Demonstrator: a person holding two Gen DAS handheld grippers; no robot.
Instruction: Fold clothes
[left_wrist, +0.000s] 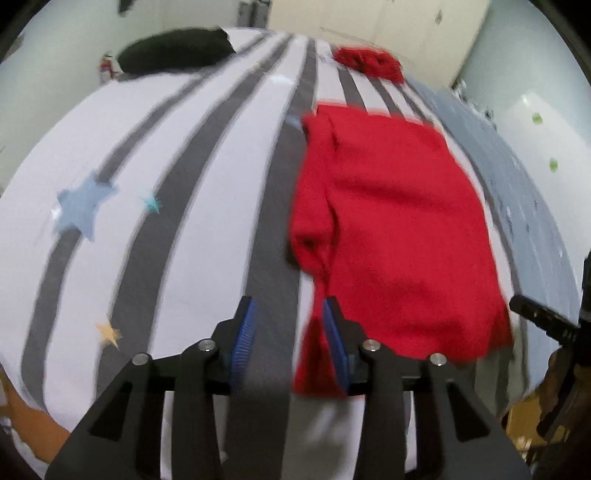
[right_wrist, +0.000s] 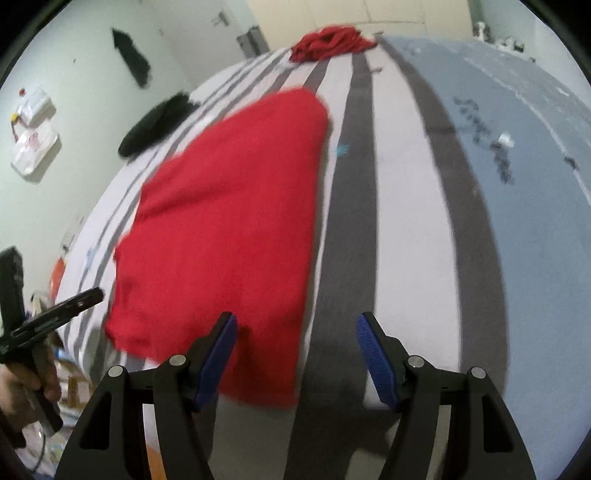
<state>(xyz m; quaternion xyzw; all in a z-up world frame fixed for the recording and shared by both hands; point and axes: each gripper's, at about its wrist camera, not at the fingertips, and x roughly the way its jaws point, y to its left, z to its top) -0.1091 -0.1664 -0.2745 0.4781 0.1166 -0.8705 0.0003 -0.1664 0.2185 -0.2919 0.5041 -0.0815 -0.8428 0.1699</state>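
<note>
A red garment (left_wrist: 391, 229) lies partly folded on the striped bed; it also shows in the right wrist view (right_wrist: 229, 229). My left gripper (left_wrist: 290, 314) is open just above the garment's near left corner, its right finger against the red cloth, nothing held. My right gripper (right_wrist: 295, 328) is open wide and empty over the garment's near right edge. The other gripper's black tip (right_wrist: 74, 301) shows at the left of the right wrist view.
The bed cover (left_wrist: 177, 206) is white with grey stripes and star prints. A crumpled red cloth (left_wrist: 369, 61) and a black garment (left_wrist: 173, 50) lie at the far end. A blue-grey sheet (right_wrist: 535, 184) covers the bed's right side.
</note>
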